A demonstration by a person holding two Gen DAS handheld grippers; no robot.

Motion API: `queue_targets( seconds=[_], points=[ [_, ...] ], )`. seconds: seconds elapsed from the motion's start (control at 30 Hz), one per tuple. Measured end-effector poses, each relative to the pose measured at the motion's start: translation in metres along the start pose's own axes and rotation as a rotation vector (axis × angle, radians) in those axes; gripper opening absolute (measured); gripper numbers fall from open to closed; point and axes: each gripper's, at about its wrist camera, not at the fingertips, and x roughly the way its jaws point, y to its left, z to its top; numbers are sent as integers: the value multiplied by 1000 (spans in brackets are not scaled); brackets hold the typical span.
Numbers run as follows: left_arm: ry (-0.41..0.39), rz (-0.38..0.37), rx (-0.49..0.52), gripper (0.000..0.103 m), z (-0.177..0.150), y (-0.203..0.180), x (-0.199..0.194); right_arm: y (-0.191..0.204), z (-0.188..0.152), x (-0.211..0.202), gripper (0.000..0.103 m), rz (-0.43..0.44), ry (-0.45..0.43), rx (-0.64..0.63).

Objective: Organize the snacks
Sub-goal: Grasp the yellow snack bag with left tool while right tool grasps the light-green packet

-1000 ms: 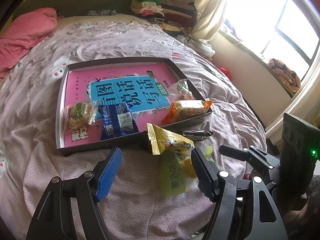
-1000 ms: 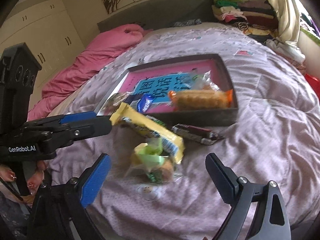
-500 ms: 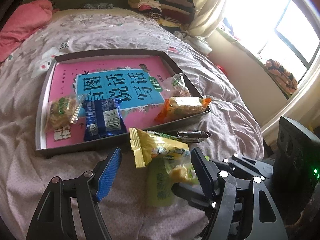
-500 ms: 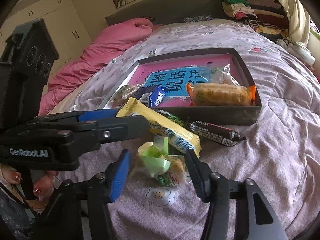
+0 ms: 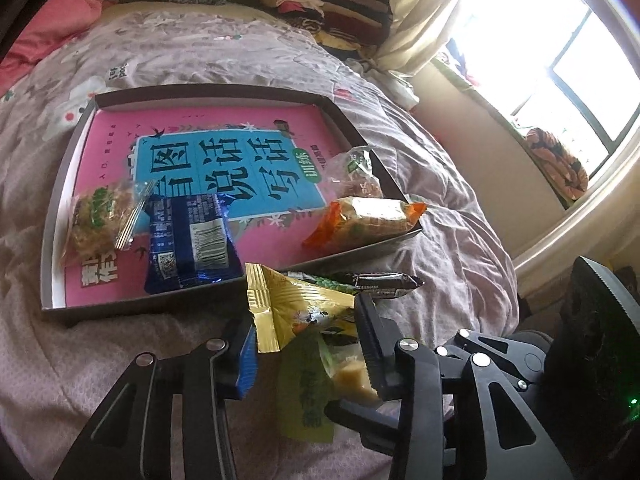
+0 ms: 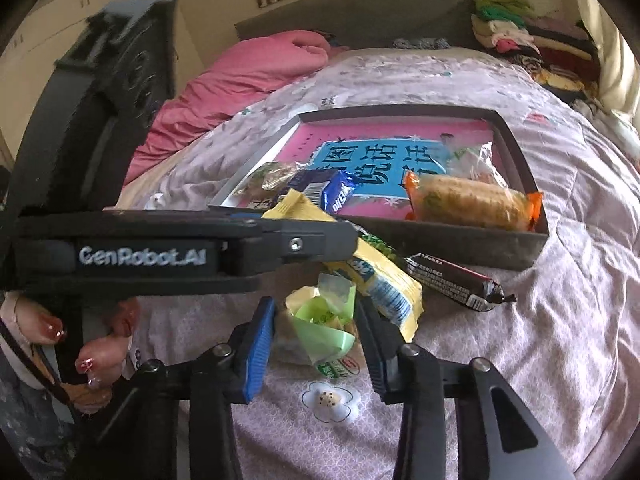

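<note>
The bed (image 5: 120, 360) is carrying a shallow tray (image 5: 64, 184) holding four snack packs on a pink book. Just outside its near wall, a yellow packet (image 5: 296, 304), a green-wrapped snack (image 6: 320, 328) and a dark bar (image 6: 452, 280) are lying together. Both tools have just been closing: the left tool (image 5: 306, 344) is squeezing the yellow packet, the right tool (image 6: 316, 334) is pinching the green-wrapped snack. Because the packets are overlapping, lifting either is probably risking dragging its neighbour or slipping off crinkly film.
</note>
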Motion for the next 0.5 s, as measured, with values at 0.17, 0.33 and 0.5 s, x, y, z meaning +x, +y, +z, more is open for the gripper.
queue_targets(
  seconds=[0.17,0.33,0.5],
  points=[
    [5,-12,-19,44,5,1,5,-1,-1,-10,36,16,-21,-8],
    [7,-17,-31,44,9,3,8,-6,-1,-16,35,28,-32,13],
    [6,-21,-34,43,9,4,9,-4,-1,-23,34,34,-51,1]
  ],
)
